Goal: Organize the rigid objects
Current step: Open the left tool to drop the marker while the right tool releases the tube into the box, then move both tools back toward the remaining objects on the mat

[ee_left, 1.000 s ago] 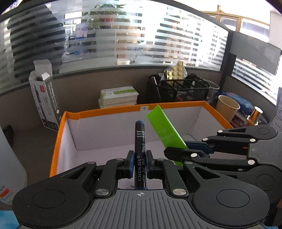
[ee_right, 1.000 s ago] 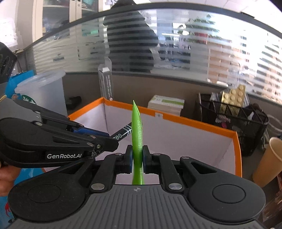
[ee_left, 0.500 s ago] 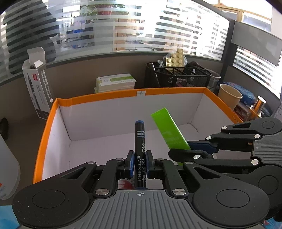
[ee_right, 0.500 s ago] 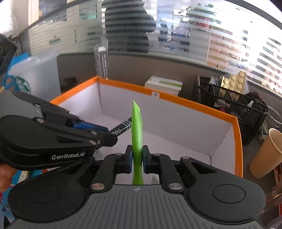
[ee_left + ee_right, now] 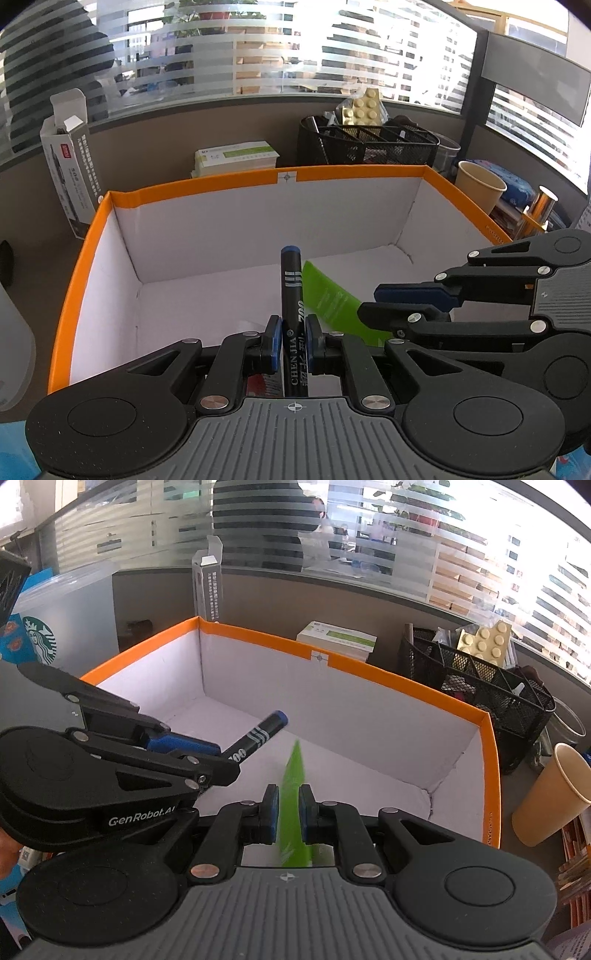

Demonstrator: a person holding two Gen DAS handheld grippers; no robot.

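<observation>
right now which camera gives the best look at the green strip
The left wrist view: the green strip shows its flat face with faint print, held in the right gripper over the orange-rimmed box. The right wrist view catches the strip edge-on and blurred between its own gripper's pads.

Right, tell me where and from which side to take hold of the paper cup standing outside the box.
Grip the paper cup across its open rim, coming from above. It stands upright with its mouth up just outside the box's orange right wall, so a side approach from the box is blocked. The tapering wall would likely slip; the rolled rim looks firmer. Both grippers are full.
</observation>
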